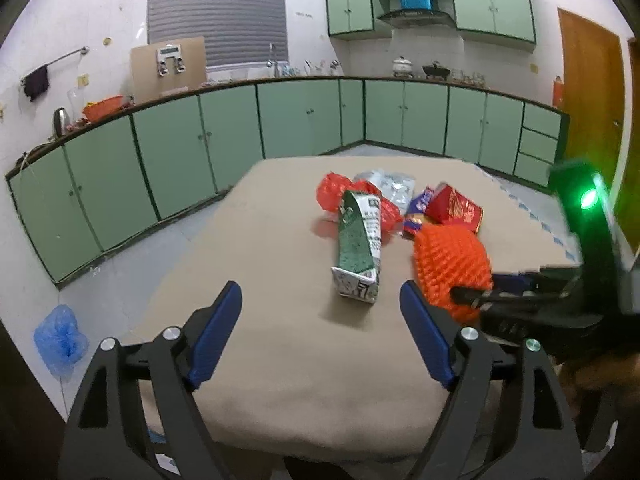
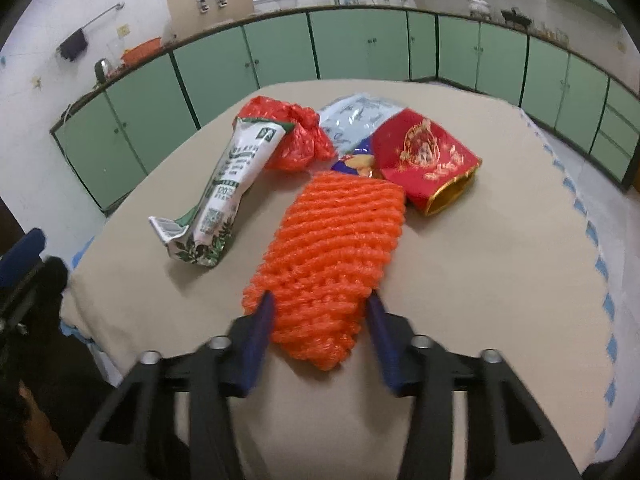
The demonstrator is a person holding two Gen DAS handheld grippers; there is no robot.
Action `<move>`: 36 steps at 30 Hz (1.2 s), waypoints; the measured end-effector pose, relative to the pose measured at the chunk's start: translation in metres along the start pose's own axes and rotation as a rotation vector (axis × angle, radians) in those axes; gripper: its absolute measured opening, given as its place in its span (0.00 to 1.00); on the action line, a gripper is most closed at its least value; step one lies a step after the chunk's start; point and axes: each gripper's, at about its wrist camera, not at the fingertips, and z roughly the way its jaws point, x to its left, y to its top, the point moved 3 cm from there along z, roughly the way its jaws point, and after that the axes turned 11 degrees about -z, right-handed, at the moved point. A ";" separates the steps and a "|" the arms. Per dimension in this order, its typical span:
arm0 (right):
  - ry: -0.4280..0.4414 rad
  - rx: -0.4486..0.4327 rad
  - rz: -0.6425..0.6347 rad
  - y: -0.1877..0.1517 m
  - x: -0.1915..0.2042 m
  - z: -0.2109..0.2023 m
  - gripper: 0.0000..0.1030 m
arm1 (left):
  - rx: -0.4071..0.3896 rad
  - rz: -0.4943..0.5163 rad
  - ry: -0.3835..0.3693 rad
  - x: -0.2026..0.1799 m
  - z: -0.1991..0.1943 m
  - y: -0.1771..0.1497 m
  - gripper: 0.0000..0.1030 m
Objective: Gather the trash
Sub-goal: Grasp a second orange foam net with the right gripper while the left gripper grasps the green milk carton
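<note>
Orange foam net (image 2: 332, 256) lies on the tan table (image 2: 500, 260), and the right gripper (image 2: 320, 312) pinches its near end — one blue finger on each side. Just beside the net lies a green and white carton (image 2: 224, 200). Behind them sit a red plastic bag (image 2: 296, 136), a red and gold packet (image 2: 424, 160) and a silver wrapper (image 2: 356, 120). The left gripper (image 1: 320, 308) hangs wide apart over the table — nothing between its fingers.
</note>
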 end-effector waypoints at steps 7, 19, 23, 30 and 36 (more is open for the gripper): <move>0.018 -0.062 -0.001 0.011 -0.020 -0.022 0.17 | 0.031 0.012 -0.024 -0.017 0.030 -0.002 0.80; 0.033 -0.084 0.055 0.011 -0.047 -0.026 0.17 | 0.098 0.019 0.014 -0.025 0.074 -0.006 0.73; 0.043 -0.083 0.053 0.011 -0.048 -0.026 0.17 | 0.146 0.001 0.001 -0.024 0.083 -0.007 0.35; 0.039 -0.098 0.057 0.011 -0.058 -0.041 0.17 | 0.095 -0.016 -0.009 -0.025 0.058 0.000 0.31; 0.020 -0.120 0.053 0.004 -0.064 -0.066 0.17 | 0.076 -0.038 -0.025 -0.028 0.029 0.001 0.31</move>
